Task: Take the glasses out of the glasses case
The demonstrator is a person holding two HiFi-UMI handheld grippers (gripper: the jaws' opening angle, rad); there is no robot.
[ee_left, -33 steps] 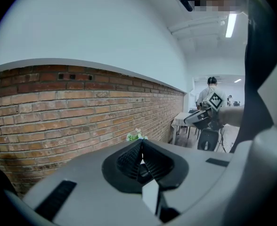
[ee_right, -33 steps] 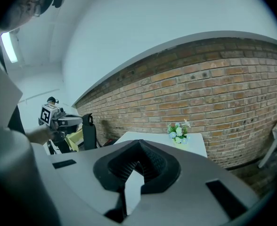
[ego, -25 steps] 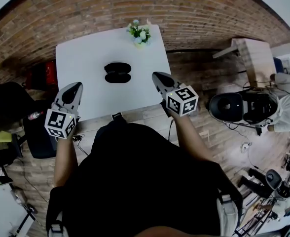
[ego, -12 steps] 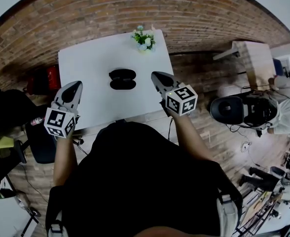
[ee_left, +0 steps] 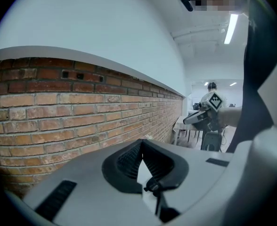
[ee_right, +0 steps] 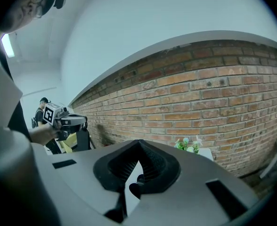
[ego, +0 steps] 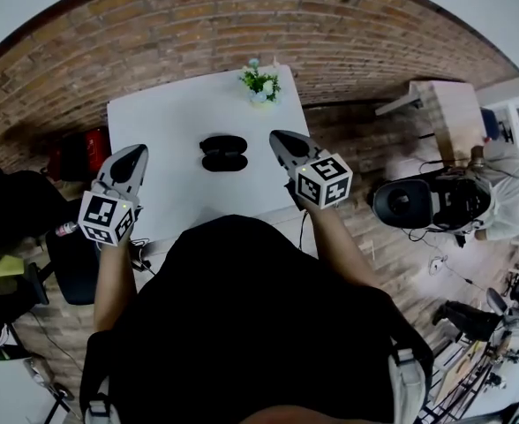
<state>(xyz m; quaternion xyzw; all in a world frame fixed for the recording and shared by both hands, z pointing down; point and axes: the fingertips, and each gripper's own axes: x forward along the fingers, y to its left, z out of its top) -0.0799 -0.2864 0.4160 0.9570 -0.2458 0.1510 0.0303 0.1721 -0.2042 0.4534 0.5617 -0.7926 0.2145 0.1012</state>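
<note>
Step in hand: approach, with no contact made yet. The glasses case [ego: 223, 153] lies near the middle of the white table [ego: 154, 122], well short of the small bunch of flowers [ego: 259, 85] at the far edge. It shows as two dark rounded lobes lying one against the other, which suggests it is hinged open. Whether glasses are inside is too small to tell. The left gripper [ego: 129, 159] hangs over the table's near left edge, and the right gripper [ego: 282, 140] is near the case on its right side. Each gripper view shows the jaws brought together at the tips with nothing between them. Judgement: the next move calls for parting the jaws and lowering to the case, one gripper steadying it.
</note>
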